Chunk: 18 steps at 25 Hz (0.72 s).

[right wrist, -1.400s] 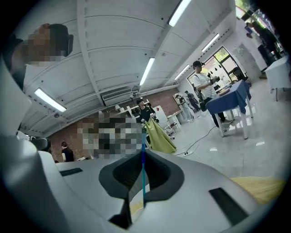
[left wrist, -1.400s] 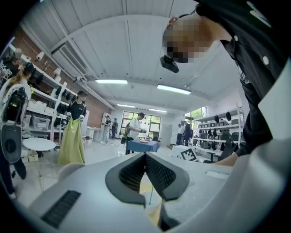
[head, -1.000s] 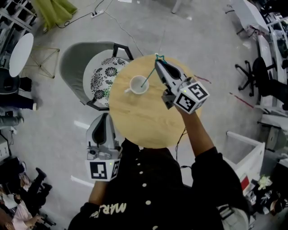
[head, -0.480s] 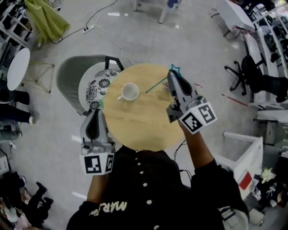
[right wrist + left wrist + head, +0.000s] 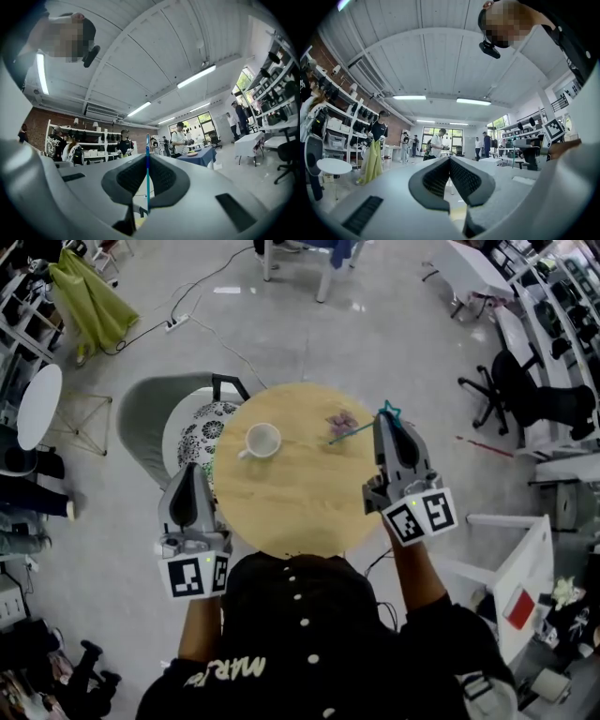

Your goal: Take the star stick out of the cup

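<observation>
head view: the round wooden table (image 5: 281,517) bears the white cup (image 5: 262,440) left of centre, now empty; a second ago the star stick stood in it. the right gripper (image 5: 385,420) has carried the star stick (image 5: 356,431) to the table's right edge, well apart from the cup, so the removal looks done. its jaws pinch the stick just below the star. the left gripper (image 5: 191,474), closed on nothing, hangs near the table's left edge. the stick is a thin teal rod, tilted, with an open star outline at its far right end.
</observation>
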Motion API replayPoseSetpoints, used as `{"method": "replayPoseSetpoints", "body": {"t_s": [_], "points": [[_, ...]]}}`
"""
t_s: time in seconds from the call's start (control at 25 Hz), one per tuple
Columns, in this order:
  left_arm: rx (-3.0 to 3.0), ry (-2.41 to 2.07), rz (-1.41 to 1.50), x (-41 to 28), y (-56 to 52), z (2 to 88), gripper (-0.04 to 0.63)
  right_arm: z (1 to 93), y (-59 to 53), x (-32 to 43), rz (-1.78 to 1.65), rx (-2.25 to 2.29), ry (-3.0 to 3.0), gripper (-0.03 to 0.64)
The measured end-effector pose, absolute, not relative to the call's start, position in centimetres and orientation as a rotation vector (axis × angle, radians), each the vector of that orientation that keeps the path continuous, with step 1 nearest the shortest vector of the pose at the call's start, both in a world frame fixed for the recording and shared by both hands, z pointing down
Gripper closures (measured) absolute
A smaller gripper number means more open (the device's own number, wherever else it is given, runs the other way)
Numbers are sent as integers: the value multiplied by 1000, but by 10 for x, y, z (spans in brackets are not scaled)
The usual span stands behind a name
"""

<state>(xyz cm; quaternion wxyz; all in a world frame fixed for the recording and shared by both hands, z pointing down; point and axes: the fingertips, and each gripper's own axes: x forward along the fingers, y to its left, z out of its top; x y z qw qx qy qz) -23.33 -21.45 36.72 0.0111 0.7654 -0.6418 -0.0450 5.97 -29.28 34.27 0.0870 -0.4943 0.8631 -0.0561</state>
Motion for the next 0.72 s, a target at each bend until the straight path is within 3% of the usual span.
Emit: {"method": "replayPoseSetpoints", "body": {"t_s": [0.72], "points": [[2451,-2049,-171,-227,-194,323,591,314,-236,153,-8,-1722,2372,598]]}}
